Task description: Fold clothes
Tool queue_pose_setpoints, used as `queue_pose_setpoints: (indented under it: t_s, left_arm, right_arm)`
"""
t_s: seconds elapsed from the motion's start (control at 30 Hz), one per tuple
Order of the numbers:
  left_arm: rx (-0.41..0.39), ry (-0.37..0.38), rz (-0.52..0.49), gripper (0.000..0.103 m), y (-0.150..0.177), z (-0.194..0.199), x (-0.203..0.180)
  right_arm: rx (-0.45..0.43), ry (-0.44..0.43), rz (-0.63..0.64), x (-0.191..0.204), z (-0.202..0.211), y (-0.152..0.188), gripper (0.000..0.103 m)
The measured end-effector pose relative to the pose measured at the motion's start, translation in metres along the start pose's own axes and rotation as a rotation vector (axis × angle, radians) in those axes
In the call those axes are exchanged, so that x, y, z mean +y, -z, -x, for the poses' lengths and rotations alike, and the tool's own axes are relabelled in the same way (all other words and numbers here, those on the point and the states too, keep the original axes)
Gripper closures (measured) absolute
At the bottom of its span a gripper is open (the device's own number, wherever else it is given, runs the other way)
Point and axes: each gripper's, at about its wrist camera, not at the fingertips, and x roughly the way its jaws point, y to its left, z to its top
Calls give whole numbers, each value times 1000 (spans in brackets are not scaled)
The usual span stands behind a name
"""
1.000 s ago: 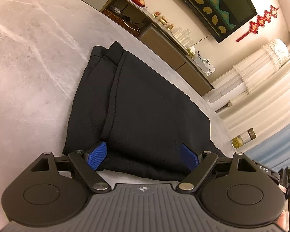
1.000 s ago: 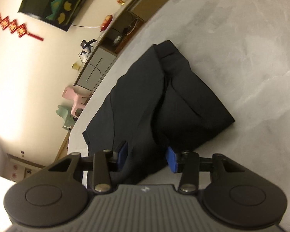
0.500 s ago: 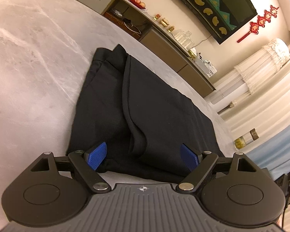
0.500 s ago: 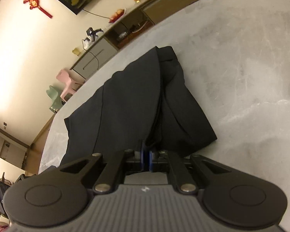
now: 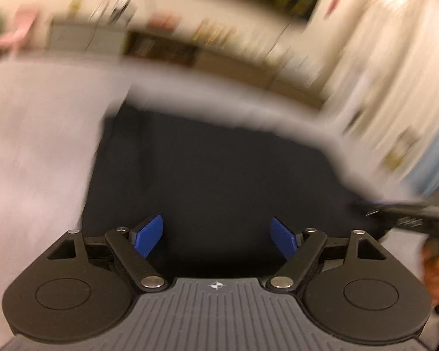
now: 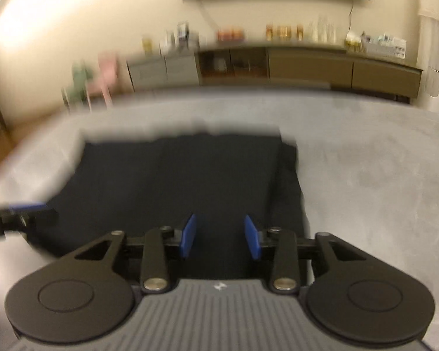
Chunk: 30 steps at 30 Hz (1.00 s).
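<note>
A dark folded garment [image 5: 219,169] lies flat on the pale marble table [image 5: 38,146]; both views are blurred by motion. My left gripper [image 5: 216,228] hovers over the garment's near edge, its blue pads wide apart and closing slightly, gripping nothing. My right gripper [image 6: 220,229] sits over the near edge of the same garment [image 6: 175,175], its jaws opening, with dark cloth showing in the gap but not pinched. The right gripper [image 5: 409,219] also shows at the right edge of the left wrist view, and the left gripper [image 6: 14,219] at the left edge of the right wrist view.
Bare table [image 6: 380,175] stretches to the right of the garment and beyond it. A long low sideboard [image 6: 307,67] with bottles and small items stands against the far wall. Pink and green stools [image 6: 96,79] stand at the left. A hand [image 5: 436,275] holds the right gripper's handle.
Both views have rolled towards level. The right gripper shut half a second ago and its pads have parted again. The garment's lifted fold now lies flat as a rectangle.
</note>
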Motion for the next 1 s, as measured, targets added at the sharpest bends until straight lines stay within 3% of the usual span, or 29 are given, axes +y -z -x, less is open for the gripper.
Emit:
queue_pose_setpoints:
  t_s: [0.07,0.17,0.27,0.4,0.5,0.6,0.67,0.7,0.83,0.87,0.9,0.93,1.0]
  left_arm:
    - [27,-20,-35,23,2,1,-1]
    - [59,0,-23,24,-5,9,-4]
    - [-24,42,-42,23,-35,36,-3]
    - [-94,10,-83,21,-95,23,2]
    - [-18,-74,-98,22,-120,-32,15]
    - [74,-174,-100,24,-127,-87,37]
    - [95,-201,-97,13,-119,-102,55]
    - [96,-202,-101,12,-117,-103,59]
    - [117,-184,-101,12,-120,-93,63]
    - [117,-188,-68,23,-119,-85,65]
    - [94,-188,-38,28,-118,-72,64]
    - [52,-170,-20,29,-115,-52,60]
    - [-7,-60,-18,27,-100,-12,46]
  right_arm:
    - [-15,11,-12,-15,-1,12,67]
    - [33,-29,-47,-28,5,8,67]
    - [22,-27,-33,-31,23,-18,69]
    - [-81,1,55,-38,23,-70,68]
    - [-90,13,157,-31,-23,-102,70]
    - [-26,28,233,-26,-69,-104,72]
    - [14,27,217,-32,-80,-98,70]
    - [25,23,197,-36,-82,-97,69]
    - [46,12,146,-58,-87,-92,60]
    - [56,25,126,-63,-84,-94,64]
    - [63,74,119,-68,-79,-94,84]
    - [51,105,117,-71,-69,-93,88]
    - [-17,53,105,-69,-31,-82,87]
